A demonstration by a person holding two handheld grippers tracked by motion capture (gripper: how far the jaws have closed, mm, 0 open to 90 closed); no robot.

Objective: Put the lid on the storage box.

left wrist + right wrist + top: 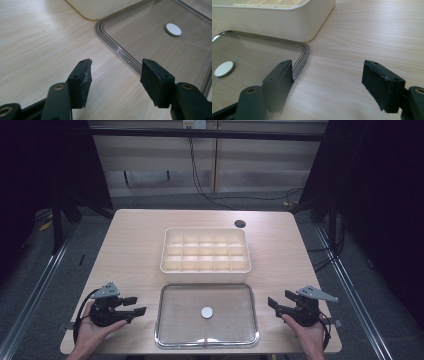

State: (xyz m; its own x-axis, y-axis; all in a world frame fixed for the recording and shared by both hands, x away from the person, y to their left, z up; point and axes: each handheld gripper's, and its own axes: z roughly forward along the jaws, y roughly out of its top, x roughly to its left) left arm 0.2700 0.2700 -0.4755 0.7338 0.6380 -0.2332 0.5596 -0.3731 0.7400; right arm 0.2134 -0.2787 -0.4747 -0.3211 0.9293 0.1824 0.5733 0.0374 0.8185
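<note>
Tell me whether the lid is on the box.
No, the clear lid lies flat on the table in front of the open box, whose compartments are uncovered.

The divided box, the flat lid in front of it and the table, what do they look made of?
Divided box: probably cream plastic, matte with moulded rounded corners. Flat lid: clear glass or plastic, since woodgrain shows through and its rim glints. Table: pale wood or wood-look laminate, by its printed-looking grain.

1. Person's forearms cut off by bottom edge, high view; hands partly under grippers.
2. Compartment box: top cut off, right gripper view.
3. Clear lid runs past right edge, left gripper view.
4. Box compartments' contents too small to tell.
</note>
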